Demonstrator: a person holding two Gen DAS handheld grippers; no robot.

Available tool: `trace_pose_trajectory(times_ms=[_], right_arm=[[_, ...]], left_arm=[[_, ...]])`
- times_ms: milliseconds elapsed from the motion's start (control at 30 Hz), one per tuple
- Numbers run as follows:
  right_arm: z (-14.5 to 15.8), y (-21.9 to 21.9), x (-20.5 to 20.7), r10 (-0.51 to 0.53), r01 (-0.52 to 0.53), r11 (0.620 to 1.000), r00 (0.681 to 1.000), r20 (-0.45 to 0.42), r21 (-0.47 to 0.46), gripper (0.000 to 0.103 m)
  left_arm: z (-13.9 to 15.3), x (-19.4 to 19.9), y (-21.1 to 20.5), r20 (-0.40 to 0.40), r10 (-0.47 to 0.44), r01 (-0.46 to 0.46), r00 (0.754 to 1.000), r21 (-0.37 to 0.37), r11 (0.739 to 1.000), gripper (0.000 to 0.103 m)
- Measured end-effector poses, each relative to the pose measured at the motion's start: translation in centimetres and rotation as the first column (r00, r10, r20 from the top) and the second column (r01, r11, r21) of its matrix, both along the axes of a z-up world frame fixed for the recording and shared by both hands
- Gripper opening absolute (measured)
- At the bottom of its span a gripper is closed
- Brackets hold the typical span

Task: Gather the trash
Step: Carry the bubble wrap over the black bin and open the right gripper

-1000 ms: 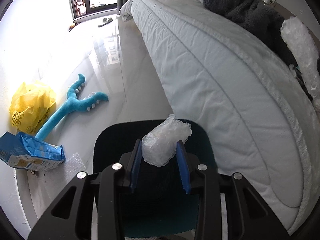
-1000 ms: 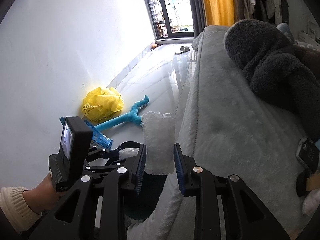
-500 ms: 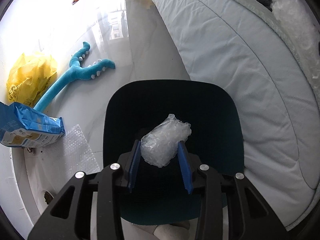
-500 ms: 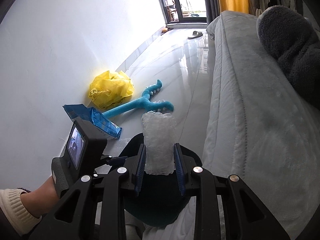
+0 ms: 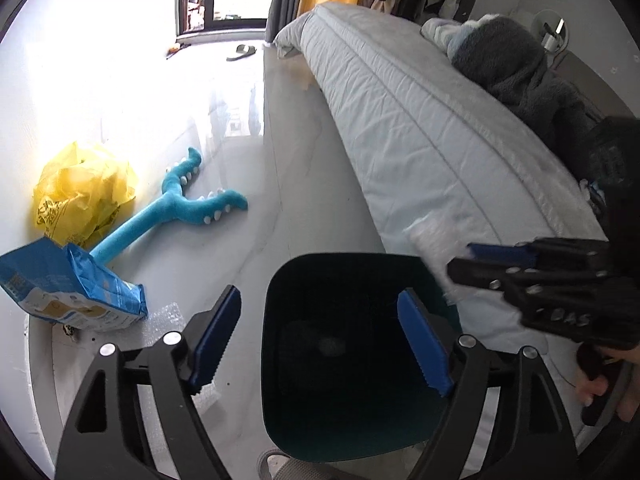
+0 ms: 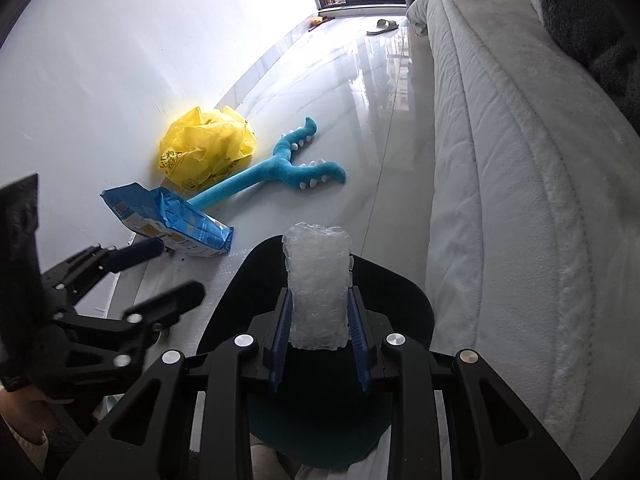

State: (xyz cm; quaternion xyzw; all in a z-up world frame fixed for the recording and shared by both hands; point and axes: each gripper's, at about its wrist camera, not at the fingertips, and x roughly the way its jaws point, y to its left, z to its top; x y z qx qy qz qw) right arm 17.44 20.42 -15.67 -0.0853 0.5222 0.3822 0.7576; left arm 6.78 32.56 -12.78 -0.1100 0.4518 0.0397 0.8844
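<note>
Right gripper [image 6: 319, 344] clamps bubble wrap [image 6: 317, 288]: crinkly clear roll, upright, above dark bin [image 6: 404, 292]. Left gripper [image 5: 320, 344] spread wide, holding nothing, over bin mouth [image 5: 280, 360]. Bin between quilted bed edge [image 5: 420, 140] and glossy floor [image 5: 288, 184]; blue bag [image 5: 68, 292], yellow bag [image 5: 80, 192], plush toy [image 5: 180, 208] lie near wall.

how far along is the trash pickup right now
Done: the left gripper is open and empty over the dark bin. In hand: the right gripper is shut on a bubble wrap wad above the bin. Left: yellow bag, blue packet and bubble wrap sheet on the floor.
</note>
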Motion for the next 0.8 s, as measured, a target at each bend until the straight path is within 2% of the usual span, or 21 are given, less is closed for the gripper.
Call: trace_pose_trajectory(times_ms=[100, 233, 367, 533, 633, 800], right_arm=[[-1.3, 1.0, -0.1, 0.008, -0.008, 0.999, 1.000, -0.010, -0.031, 0.029], [-3.2, 2.0, -0.3, 0.016, -0.018, 0.997, 1.000, -0.025, -0.073, 0.029], [-5.2, 3.1, -0.6, 0.025, -0.029, 0.993, 0.999, -0.044, -0.112, 0.029], [-7.4, 3.8, -1.0, 0.025, -0.037, 0.986, 0.997, -0.071, -0.160, 0.030], [-8.3, 4.0, -1.3, 0.032, -0.046, 0.983, 0.996, -0.084, -0.177, 0.031], [-9.3, 3.9, -1.6, 0.040, -0.059, 0.977, 0.995, -0.095, -0.205, 0.031]], left_arm=[[2.2, -0.5, -0.1, 0.072, -0.002, 0.000, 0.997, 0.033, 0.999, 0.086], [4.6, -1.2, 0.7, 0.132, 0.015, -0.020, 0.991, 0.035, 0.999, 0.086], [6.3, -2.0, 0.8, 0.185, -0.003, -0.014, 0.983, 0.093, 0.996, 0.086], [8.1, -2.0, 1.3, 0.195, 0.009, -0.023, 0.981, 0.068, 0.997, 0.087], [9.8, -2.3, 1.6, 0.249, 0.034, -0.044, 0.968, 0.036, 0.998, 0.094], [11.8, -2.8, 1.5, 0.310, 0.057, -0.068, 0.949, 0.024, 0.997, 0.095]])
